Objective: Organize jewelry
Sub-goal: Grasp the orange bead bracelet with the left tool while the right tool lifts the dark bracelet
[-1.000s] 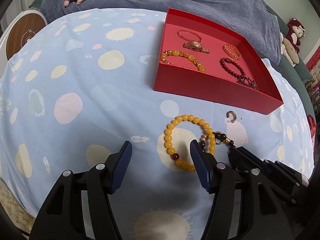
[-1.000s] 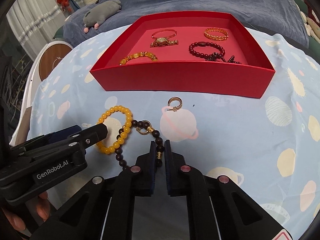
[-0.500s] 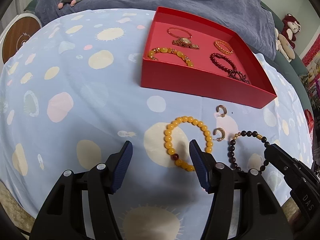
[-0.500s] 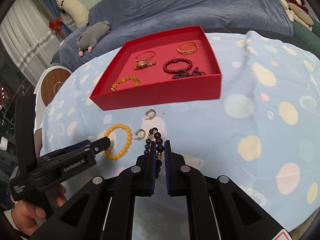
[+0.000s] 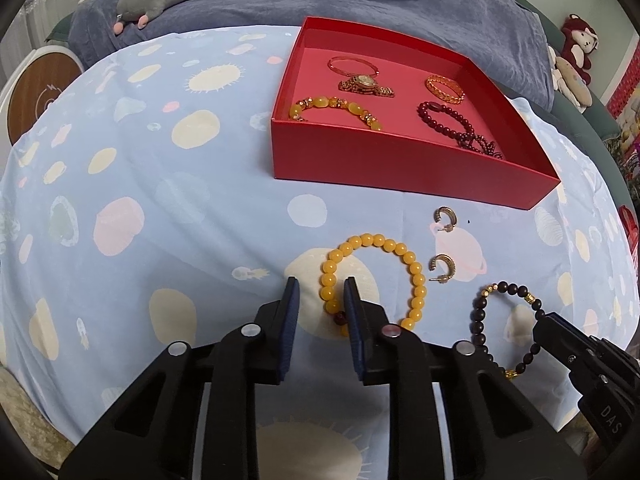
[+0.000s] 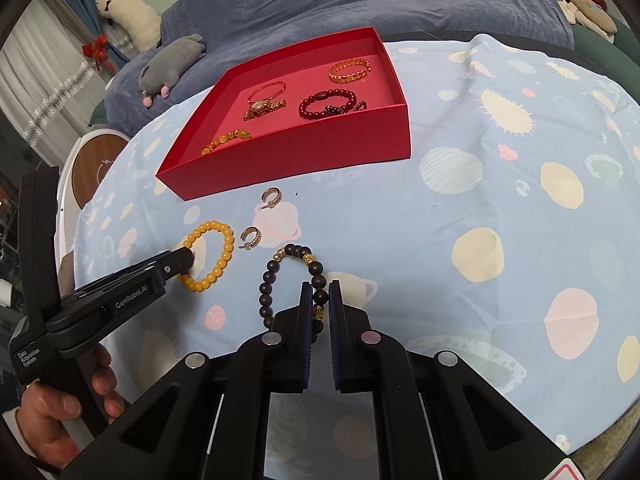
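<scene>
The dark brown wooden bead bracelet with gold spacers [image 6: 294, 280] lies flat on the spotted pale-blue cloth [image 6: 480, 200], and my right tool [image 6: 320, 292] pinches its near-right beads, jaws almost together. Just beside it, the yellow amber-like bead bracelet [image 5: 374, 280] lies flat too; my left tool [image 5: 320, 292] straddles its near-left arc, one jaw inside the loop and one outside, narrowed but, I judge, not yet gripping. Two small gold hoop earrings [image 5: 442, 268] lie between the bracelets and the shallow red cardboard tray [image 5: 400, 164], which already holds several bracelets and a watch. I judge this the pick-up step: next, finish pressing the left tool together, then lift both bracelets over the tray wall.
</scene>
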### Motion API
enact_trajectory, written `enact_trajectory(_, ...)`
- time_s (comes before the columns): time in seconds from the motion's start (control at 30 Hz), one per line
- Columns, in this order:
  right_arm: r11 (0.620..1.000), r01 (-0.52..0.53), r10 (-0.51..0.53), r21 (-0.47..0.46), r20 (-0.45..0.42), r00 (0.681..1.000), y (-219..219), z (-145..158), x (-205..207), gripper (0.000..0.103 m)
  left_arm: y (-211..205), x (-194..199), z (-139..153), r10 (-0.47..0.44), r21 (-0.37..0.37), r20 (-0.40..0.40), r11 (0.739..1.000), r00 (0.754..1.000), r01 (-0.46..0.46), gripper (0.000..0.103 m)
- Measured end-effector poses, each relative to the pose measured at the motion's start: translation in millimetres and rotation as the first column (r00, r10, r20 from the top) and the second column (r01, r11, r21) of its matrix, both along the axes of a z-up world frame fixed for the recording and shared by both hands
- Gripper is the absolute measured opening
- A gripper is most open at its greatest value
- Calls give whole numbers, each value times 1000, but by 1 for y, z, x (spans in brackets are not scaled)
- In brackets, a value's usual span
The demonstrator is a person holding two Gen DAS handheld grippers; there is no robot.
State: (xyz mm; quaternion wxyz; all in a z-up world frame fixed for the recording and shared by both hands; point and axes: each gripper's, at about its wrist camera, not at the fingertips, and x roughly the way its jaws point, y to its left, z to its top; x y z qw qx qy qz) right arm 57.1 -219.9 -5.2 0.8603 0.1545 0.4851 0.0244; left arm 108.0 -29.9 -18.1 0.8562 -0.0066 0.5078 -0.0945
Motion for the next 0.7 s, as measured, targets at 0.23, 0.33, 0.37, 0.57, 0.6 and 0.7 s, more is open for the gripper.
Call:
enact_trajectory(0.23, 1000, 3, -3, -2, -2, 1000, -1, 0, -3, 7, 7, 3, 1, 5, -24, -17, 1000, 1000, -5, 7)
enact_trajectory(0.33, 1000, 2, -2, -3, 7, 1000, -1, 3, -4, 7, 8, 2, 4, 6, -38, -17, 999, 1000, -7, 7)
enact_trajectory(0.37, 1000, 1, -1, -3, 10, 1000, -1, 4, -4, 7, 9, 1, 6, 5, -44, -15, 999, 1000, -6, 7)
enact_trajectory(0.57, 1000, -3, 3, -7, 36, 999, 0, 16, -7, 7, 8, -5, 23, -4, -67, 10, 998, 1000, 4, 7)
enact_trajectory(0.6, 1000, -3, 3, -6, 41, 999, 0, 18, -8, 7, 7, -5, 26, -5, -69, 12, 998, 1000, 6, 7)
enact_trajectory(0.7, 1000, -6, 6, -6, 53, 999, 1, 23, -9, 7, 6, -8, 35, -9, -78, 21, 997, 1000, 11, 7)
